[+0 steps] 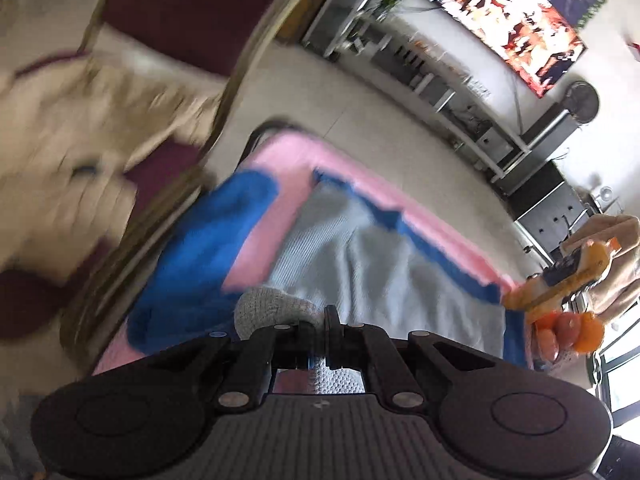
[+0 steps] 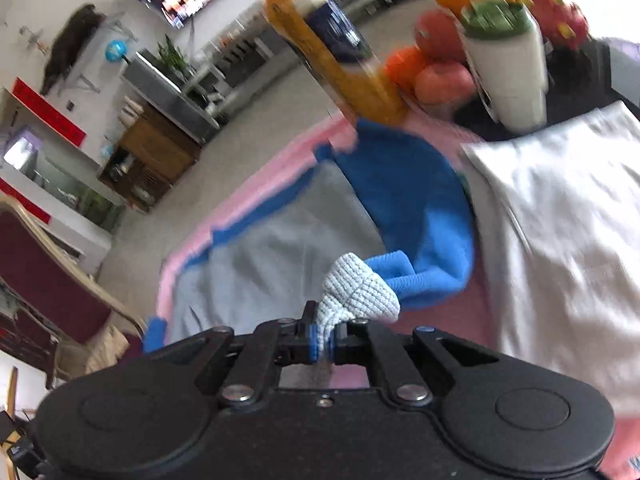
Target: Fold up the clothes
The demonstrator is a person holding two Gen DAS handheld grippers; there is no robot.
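A grey knitted garment with blue sleeves and trim (image 1: pixel 360 256) lies spread on a pink-covered table (image 1: pixel 288 152). My left gripper (image 1: pixel 318 334) is shut on a bunched grey corner of it at the near edge. In the right wrist view the same garment (image 2: pixel 272 248) stretches away, one blue sleeve (image 2: pixel 412 200) folded across it. My right gripper (image 2: pixel 324 338) is shut on a grey and blue knitted corner, lifted a little off the pink cover. Both views are motion-blurred.
A dark red chair with a gilt frame (image 1: pixel 168 16) stands left of the table, beige cloth (image 1: pixel 60 152) draped on it. An orange juice bottle (image 2: pixel 332 52), fruit (image 2: pixel 440 60) and a white green-lidded container (image 2: pixel 504 68) stand at the table's far end. A white cloth (image 2: pixel 560 216) lies on the right.
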